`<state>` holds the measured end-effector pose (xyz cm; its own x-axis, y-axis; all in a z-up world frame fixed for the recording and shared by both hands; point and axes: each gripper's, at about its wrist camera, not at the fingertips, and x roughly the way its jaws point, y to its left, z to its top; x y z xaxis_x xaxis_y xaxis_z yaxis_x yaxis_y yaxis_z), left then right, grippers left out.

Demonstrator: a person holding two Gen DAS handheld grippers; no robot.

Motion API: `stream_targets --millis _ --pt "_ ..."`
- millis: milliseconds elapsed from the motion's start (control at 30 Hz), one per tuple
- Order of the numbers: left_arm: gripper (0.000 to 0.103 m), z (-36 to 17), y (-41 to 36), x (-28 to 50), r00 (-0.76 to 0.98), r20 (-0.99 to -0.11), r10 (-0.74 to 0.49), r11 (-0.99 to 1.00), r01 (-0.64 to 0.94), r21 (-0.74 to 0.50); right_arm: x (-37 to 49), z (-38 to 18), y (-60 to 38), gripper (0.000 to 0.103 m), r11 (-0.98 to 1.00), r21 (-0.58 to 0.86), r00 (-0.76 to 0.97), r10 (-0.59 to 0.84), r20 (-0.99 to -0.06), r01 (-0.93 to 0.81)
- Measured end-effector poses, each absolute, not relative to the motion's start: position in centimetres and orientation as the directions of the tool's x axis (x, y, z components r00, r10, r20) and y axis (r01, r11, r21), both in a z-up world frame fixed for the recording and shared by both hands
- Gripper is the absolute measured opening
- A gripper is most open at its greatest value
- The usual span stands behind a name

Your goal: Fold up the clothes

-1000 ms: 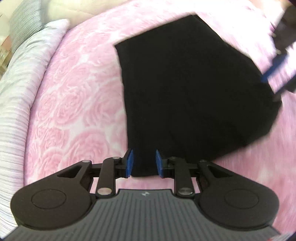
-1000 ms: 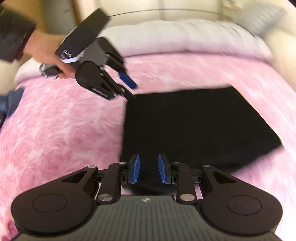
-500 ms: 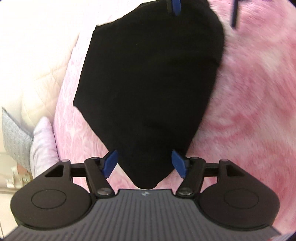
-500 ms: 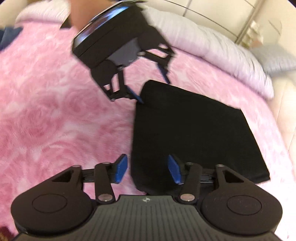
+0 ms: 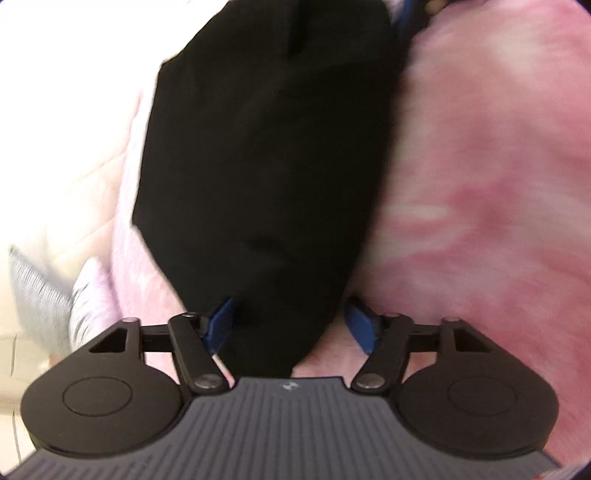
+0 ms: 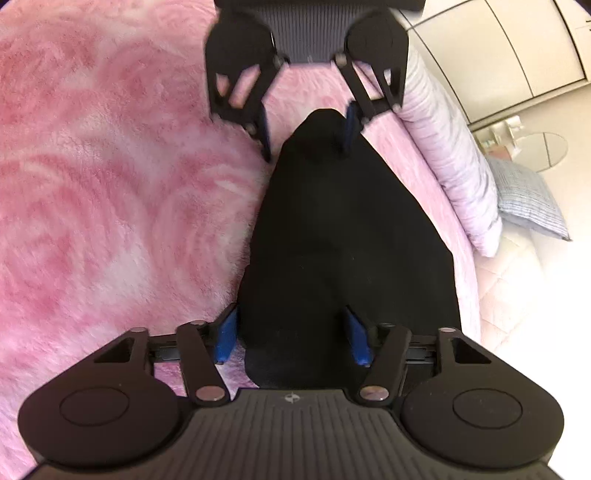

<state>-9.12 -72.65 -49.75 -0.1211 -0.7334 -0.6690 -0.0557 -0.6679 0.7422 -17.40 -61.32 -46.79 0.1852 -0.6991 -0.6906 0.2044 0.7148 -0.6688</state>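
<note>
in the left wrist view the left tongs [image 5: 290,325] stand wide, their blue pads [image 5: 221,325] well apart on either side of the near corner of the black garment [image 5: 266,155]; that corner reaches down between the pads but neither pad presses on it. the garment lies folded flat on the pink blanket [image 5: 480,184] that covers the bed, and it runs away from the tongs toward the top of the frame. at its far end a bit of blue pad and dark metal shows, part of the right tongs [image 5: 402,14] (blurred and cut by the frame edge). to the left, past the blanket's edge, lie a pale striped pillow [image 5: 85,295] and a cream quilted surface [image 5: 74,166]

in the right wrist view the right tongs [image 6: 293,338] are also wide, with a blue pad [image 6: 226,338] on each side of the garment's [image 6: 343,240] near end; the cloth lies between the pads, loose, not pinched. the garment narrows with distance across the pink blanket [image 6: 103,184]. at its far tip the left tongs [image 6: 306,125] face back this way, open, with one finger beside the cloth on the blanket and the other over the tip (whether it touches i cannot tell). along the right side of the blanket lie a long pale pillow [image 6: 454,177] and, further right, a grey checked cushion [image 6: 528,199]; beyond them stand white cupboard doors [image 6: 498,48]
</note>
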Motion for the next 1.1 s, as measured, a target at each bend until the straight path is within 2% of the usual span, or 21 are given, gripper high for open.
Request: stream_targets --millis 33,67,100,167,200,233,367,433,467,533,567,600,667,767,900,933,967,1000,1100 --pt "0.058 -49.9 -73.1 -9.3 -0.104 -0.662 -0.742 -0.662 -0.042 0.749 -17.9 -46.5 -61.6 0.043 0.721 -0.664 0.191 -0.692 -0.696 0.197" --pt "0.038 -49.7 -73.2 -9.4 -0.093 -0.661 -0.745 -0.660 -0.040 0.750 -18.8 -46.0 -61.9 0.035 0.724 -0.663 0.197 -0.690 -0.697 0.190" --pt "0.028 -49.6 -73.4 -9.5 -0.082 -0.659 -0.747 -0.659 -0.039 0.751 -19.6 -45.4 -62.2 0.032 0.726 -0.663 0.202 -0.687 -0.698 0.183" --pt "0.019 -49.2 -73.7 -9.7 -0.066 -0.658 -0.750 -0.657 -0.033 0.753 -21.3 -44.3 -62.9 0.026 0.731 -0.662 0.213 -0.682 -0.699 0.168" --pt "0.009 -49.0 -73.7 -9.7 -0.068 -0.661 -0.747 -0.662 -0.022 0.750 -22.1 -43.9 -63.1 0.026 0.732 -0.662 0.217 -0.681 -0.700 0.161" --pt "0.004 -48.8 -73.8 -9.8 -0.061 -0.667 -0.743 -0.668 -0.008 0.744 -22.3 -44.0 -63.1 0.026 0.730 -0.666 0.214 -0.683 -0.699 0.153" --pt "0.004 -48.4 -73.4 -10.2 -0.049 -0.681 -0.731 -0.682 0.027 0.731 -23.2 -44.5 -62.8 0.028 0.720 -0.682 0.201 -0.692 -0.694 0.124" --pt "0.010 -47.9 -72.8 -10.0 -0.047 -0.670 -0.741 -0.672 0.036 0.740 -23.6 -44.8 -62.7 0.030 0.715 -0.690 0.194 -0.696 -0.691 0.109" --pt "0.015 -47.6 -72.3 -9.8 -0.046 -0.663 -0.747 -0.665 0.040 0.746 -23.9 -44.9 -62.6 0.032 0.713 -0.694 0.191 -0.698 -0.690 0.102" --pt "0.034 -46.9 -71.1 -9.2 -0.045 -0.645 -0.763 -0.646 0.051 0.761 -24.3 -45.2 -62.5 0.036 0.708 -0.701 0.185 -0.703 -0.687 0.087" --pt "0.057 -46.6 -70.4 -8.8 -0.041 -0.631 -0.774 -0.633 0.051 0.773 -24.5 -45.3 -62.4 0.041 0.705 -0.705 0.182 -0.705 -0.685 0.080" --pt "0.069 -46.4 -69.5 -8.5 -0.042 -0.617 -0.786 -0.619 0.050 0.784 -24.7 -45.5 -62.4 0.043 0.702 -0.708 0.179 -0.708 -0.684 0.073" --pt "0.071 -46.2 -67.8 -8.2 -0.066 -0.592 -0.803 -0.595 0.034 0.803 -25.0 -46.0 -62.6 0.043 0.695 -0.716 0.170 -0.715 -0.679 0.064" --pt "0.078 -47.0 -66.1 -9.0 -0.133 -0.589 -0.797 -0.588 -0.057 0.807 -24.6 -46.6 -63.0 0.045 0.687 -0.725 0.163 -0.722 -0.673 0.051" --pt "0.077 -49.3 -67.5 -11.0 -0.144 -0.601 -0.786 -0.587 -0.128 0.799 -24.2 -47.5 -63.2 0.048 0.681 -0.732 0.156 -0.727 -0.669 0.037" --pt "0.072 -49.7 -68.4 -11.4 -0.128 -0.610 -0.782 -0.595 -0.134 0.792 -24.3 -47.5 -63.5 0.039 0.691 -0.721 0.161 -0.718 -0.677 0.052" --pt "0.042 -50.0 -69.2 -11.6 -0.112 -0.621 -0.775 -0.609 -0.126 0.783 -24.5 -47.1 -63.9 0.032 0.709 -0.701 0.169 -0.702 -0.691 0.081" --pt "0.029 -49.9 -69.9 -11.9 -0.099 -0.638 -0.763 -0.631 -0.098 0.770 -24.9 -46.4 -64.3 0.028 0.719 -0.688 0.183 -0.693 -0.697 0.103" --pt "0.021 -48.4 -70.3 -12.5 -0.114 -0.666 -0.737 -0.667 -0.034 0.744 -26.3 -43.5 -65.0 0.020 0.727 -0.672 0.225 -0.685 -0.693 0.141"
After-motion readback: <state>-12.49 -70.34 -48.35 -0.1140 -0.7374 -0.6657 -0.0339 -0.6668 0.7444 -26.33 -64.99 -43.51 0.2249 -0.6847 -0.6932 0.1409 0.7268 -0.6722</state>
